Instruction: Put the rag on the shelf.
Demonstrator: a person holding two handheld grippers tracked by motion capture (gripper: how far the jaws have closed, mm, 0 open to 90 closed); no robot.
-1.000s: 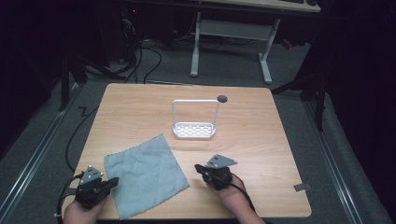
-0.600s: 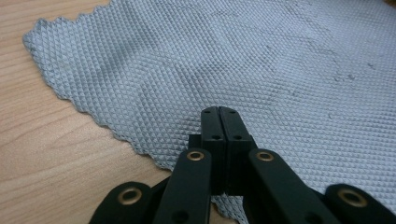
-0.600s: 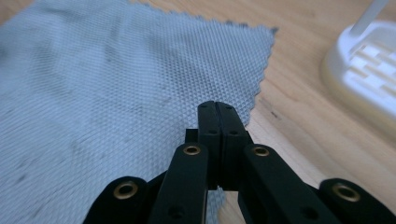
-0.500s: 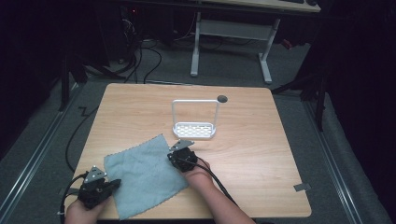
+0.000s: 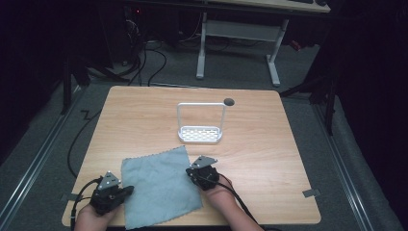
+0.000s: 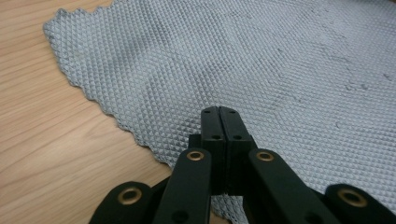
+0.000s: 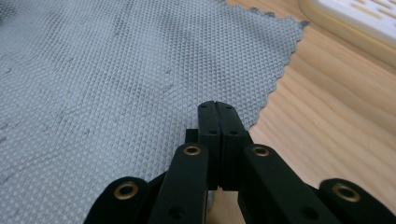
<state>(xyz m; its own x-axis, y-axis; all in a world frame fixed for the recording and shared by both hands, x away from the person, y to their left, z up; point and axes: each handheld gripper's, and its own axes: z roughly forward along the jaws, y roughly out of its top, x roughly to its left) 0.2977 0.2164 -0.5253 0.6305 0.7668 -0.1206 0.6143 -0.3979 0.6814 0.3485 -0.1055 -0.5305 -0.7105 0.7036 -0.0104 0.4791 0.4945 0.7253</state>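
Right gripper [image 5: 194, 174] has pulled back from the cloth's far corner to its right edge.

On the table [image 5: 269, 144], the cloth [image 5: 159, 185] lies flat before the rack [image 5: 201, 126]; both grippers, left gripper [image 5: 126, 190] included, press clenched, empty jaws onto opposite edges, likely ready to fold.

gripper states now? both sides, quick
Left tongs: closed, over the grey cloth edge; grip on it cannot be told.
Right tongs: closed, same.

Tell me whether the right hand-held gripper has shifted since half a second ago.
Yes. The right hand-held gripper pulled back toward the person, away from the white rack, and now sits at the cloth's right edge.
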